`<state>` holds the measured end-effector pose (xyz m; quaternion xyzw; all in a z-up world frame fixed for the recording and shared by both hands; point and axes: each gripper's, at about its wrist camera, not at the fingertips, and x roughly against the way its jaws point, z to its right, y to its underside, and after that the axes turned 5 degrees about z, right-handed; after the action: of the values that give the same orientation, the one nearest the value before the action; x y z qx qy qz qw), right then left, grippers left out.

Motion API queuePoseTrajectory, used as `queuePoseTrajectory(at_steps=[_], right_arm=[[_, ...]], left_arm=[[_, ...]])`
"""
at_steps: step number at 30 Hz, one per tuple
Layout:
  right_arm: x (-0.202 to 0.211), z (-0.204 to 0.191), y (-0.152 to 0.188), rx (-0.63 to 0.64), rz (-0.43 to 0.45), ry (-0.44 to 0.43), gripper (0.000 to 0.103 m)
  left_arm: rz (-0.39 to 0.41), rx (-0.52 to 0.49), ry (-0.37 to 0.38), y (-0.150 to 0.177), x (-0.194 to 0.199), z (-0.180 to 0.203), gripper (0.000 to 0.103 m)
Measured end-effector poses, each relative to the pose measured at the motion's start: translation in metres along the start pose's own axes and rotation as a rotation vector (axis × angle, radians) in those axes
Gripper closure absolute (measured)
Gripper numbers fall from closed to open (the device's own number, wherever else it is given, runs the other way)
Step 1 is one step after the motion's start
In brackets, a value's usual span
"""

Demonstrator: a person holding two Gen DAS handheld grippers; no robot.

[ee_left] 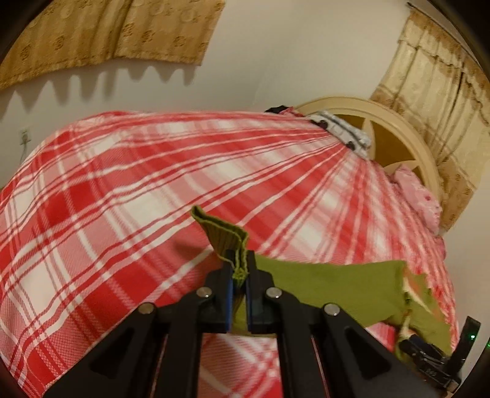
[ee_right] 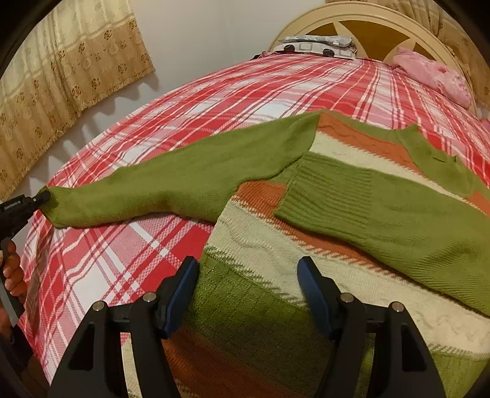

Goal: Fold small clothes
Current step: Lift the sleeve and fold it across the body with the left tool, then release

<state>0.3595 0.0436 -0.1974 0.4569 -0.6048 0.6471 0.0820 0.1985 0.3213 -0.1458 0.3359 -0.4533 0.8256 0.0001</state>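
A striped sweater [ee_right: 275, 251] in green, cream and orange lies flat on the bed. Its right sleeve [ee_right: 382, 208] is folded across the body. Its left green sleeve [ee_right: 183, 183] stretches out to the left. My left gripper [ee_left: 239, 269] is shut on the ribbed cuff [ee_left: 226, 235] of that sleeve and holds it just above the bed; it also shows at the left edge of the right wrist view [ee_right: 43, 196]. My right gripper [ee_right: 248, 275] is open and empty, hovering over the sweater's lower body.
The bed has a red and white plaid cover [ee_right: 128, 254]. A cream headboard [ee_right: 361, 21], a patterned pillow [ee_right: 318, 43] and a pink cloth [ee_right: 435, 73] are at the far end. Curtains [ee_right: 61, 70] hang on the wall to the left.
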Motion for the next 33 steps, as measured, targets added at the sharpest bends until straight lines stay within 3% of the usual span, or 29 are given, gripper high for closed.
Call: queuePoseTrajectory(at_steps=[8,14,28,33], right_arm=[[0.068,0.018,-0.007,-0.037,0.105,0.000,0.034],[0.113,0.052,0.003,-0.109,0.151,0.078,0.033],[0.200,0.096,0.050,-0.245,0.253,0.133,0.033],[0.222,0.107,0.068,-0.283,0.278,0.132,0.033]], left_arm=[[0.079,-0.085,0.169,-0.034,0.036,0.073,0.098],[0.121,-0.162,0.268,-0.045,0.051,0.144,0.098],[0.177,-0.309,0.507,-0.040,0.084,0.303,0.098],[0.155,-0.347,0.573,-0.024,0.084,0.353,0.098]])
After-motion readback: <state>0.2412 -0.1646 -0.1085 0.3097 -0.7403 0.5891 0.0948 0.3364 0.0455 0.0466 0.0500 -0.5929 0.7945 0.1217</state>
